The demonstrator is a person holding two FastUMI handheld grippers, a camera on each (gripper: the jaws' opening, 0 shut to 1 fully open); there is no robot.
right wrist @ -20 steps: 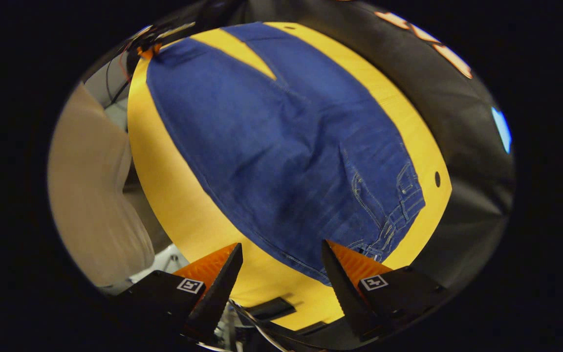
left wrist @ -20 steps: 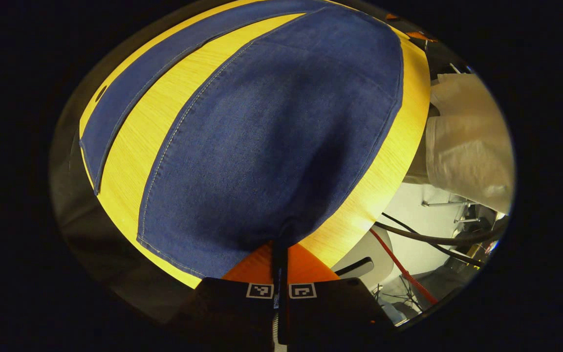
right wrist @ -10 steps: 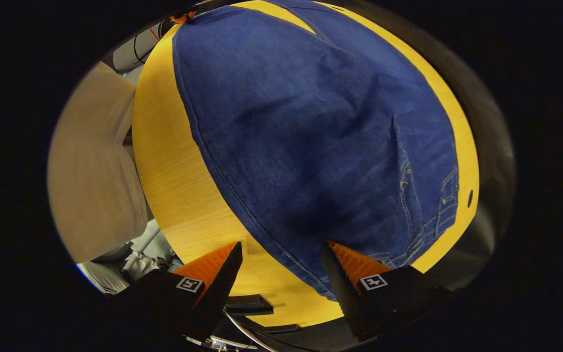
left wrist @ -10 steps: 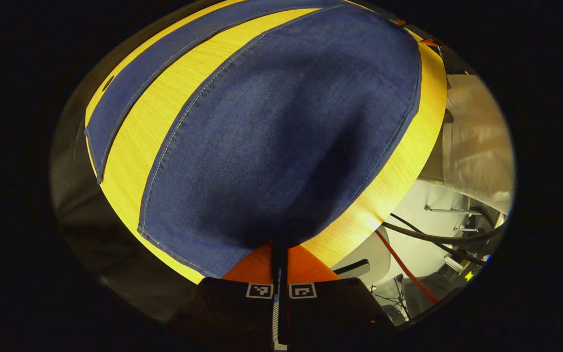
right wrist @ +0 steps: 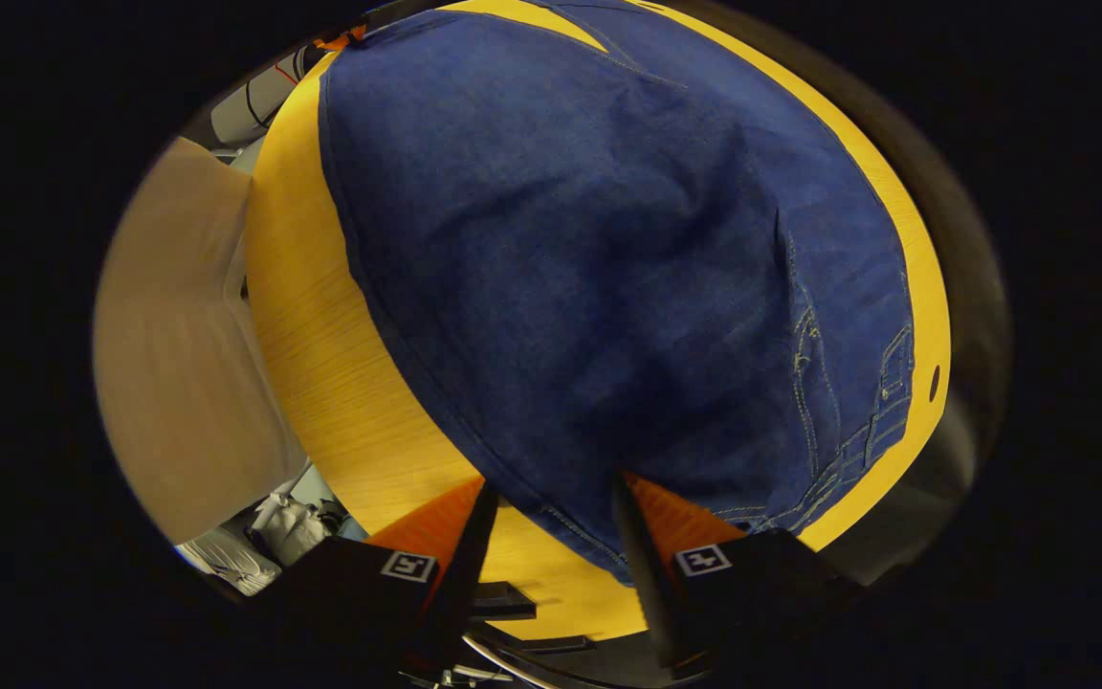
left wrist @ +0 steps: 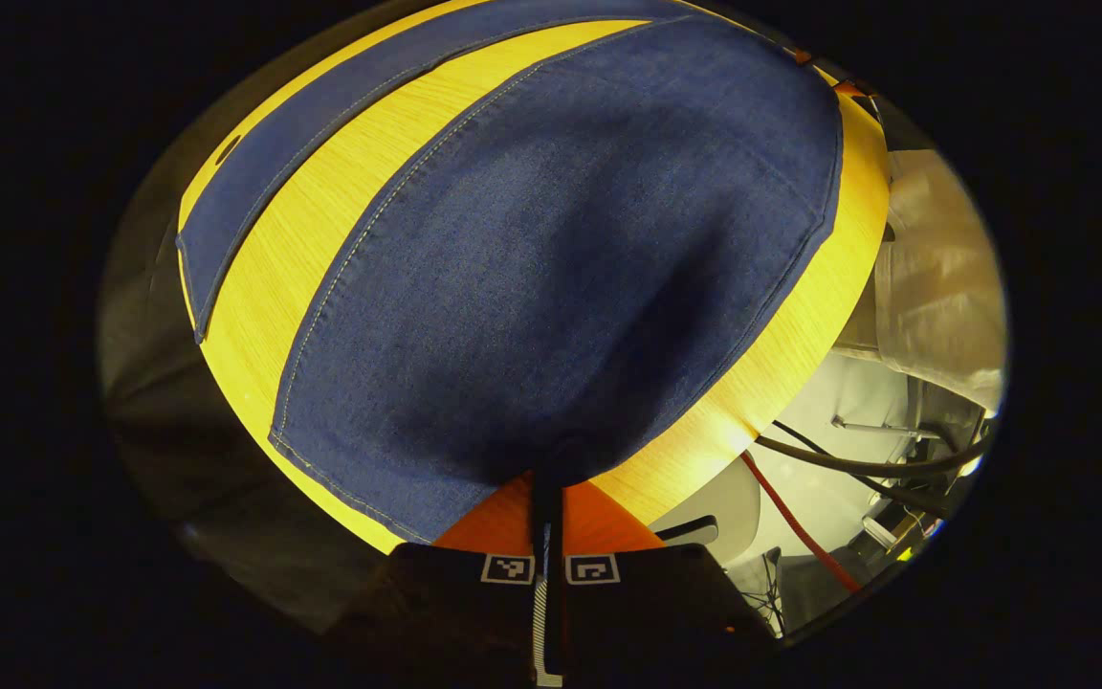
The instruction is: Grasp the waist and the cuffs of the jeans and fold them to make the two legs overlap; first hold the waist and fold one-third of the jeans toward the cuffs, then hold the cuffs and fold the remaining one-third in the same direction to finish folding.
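Two legs of the jeans [left wrist: 551, 258] lie apart on the yellow table [left wrist: 293, 239]. Left gripper [left wrist: 548, 478] clamps the cuff at 6 o'clock; right gripper [right wrist: 551, 498], jaws parted, straddles the waist corner. No legible writing.

No readable text or labels.

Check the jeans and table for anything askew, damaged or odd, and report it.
Nothing stands out. The jeans lie flat on the wooden table with legs apart, only lightly wrinkled. The left gripper is shut on a cuff edge; the right gripper is open at the waist.
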